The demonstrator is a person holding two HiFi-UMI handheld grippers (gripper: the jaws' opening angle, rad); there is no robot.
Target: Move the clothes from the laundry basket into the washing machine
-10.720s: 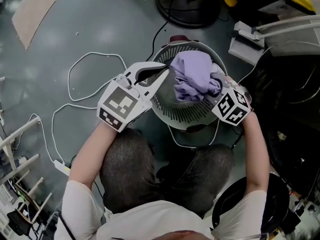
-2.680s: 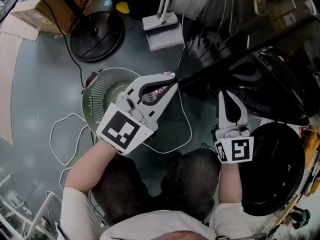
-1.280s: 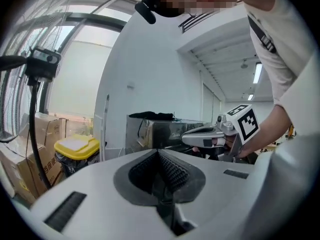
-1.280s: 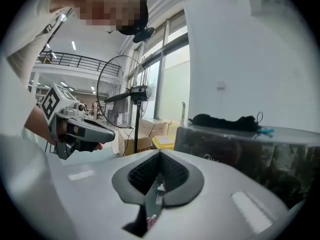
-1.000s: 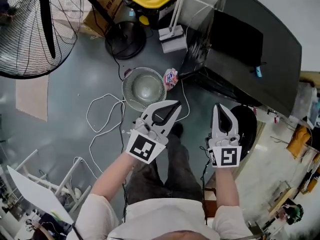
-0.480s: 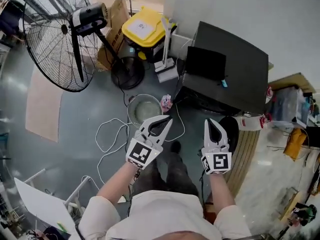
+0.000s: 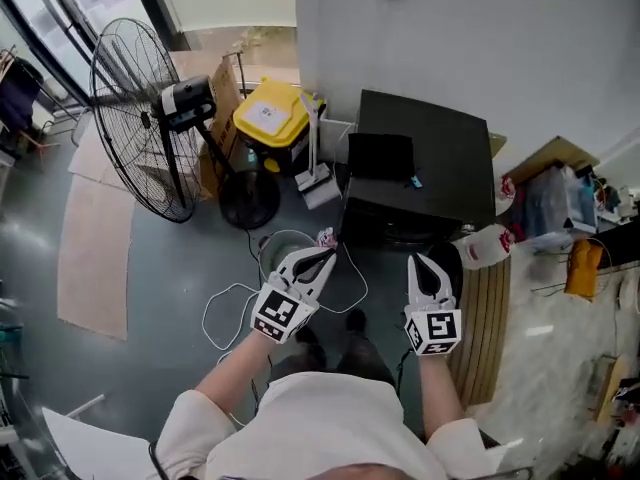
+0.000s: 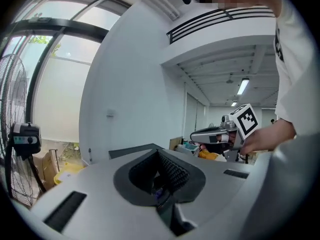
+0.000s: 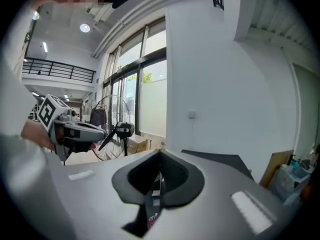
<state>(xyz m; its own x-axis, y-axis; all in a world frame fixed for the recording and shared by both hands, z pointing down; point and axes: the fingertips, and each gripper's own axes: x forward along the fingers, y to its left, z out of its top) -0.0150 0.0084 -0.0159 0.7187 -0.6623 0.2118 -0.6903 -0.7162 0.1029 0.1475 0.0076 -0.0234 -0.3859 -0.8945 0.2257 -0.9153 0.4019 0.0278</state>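
Observation:
From high above in the head view, the white laundry basket [image 7: 281, 250] stands on the floor in front of the black washing machine [image 7: 420, 163]; I make out no clothes in it. My left gripper [image 7: 331, 255] hangs over the basket's right rim, jaws together and holding nothing. Level with it, my right gripper [image 7: 418, 261] is shut and empty, beside the machine's round dark door [image 7: 452, 258]. In the left gripper view the left gripper [image 8: 159, 155] points at a pale wall, with the right gripper [image 8: 220, 134] off to the side. In the right gripper view the right gripper [image 9: 160, 158] is shut, with the left gripper [image 9: 75, 130] beside it.
A large pedestal fan [image 7: 150, 118] stands at the left, with a yellow bin [image 7: 270, 113] and a dustpan [image 7: 318, 186] behind the basket. A pink packet [image 7: 326, 238] lies by the basket. White cable [image 7: 225, 308] loops over the floor. Clutter lines the right side.
The view has risen far above the floor, so basket and machine look much smaller. Both grippers have come up with it, staying side by side and shut.

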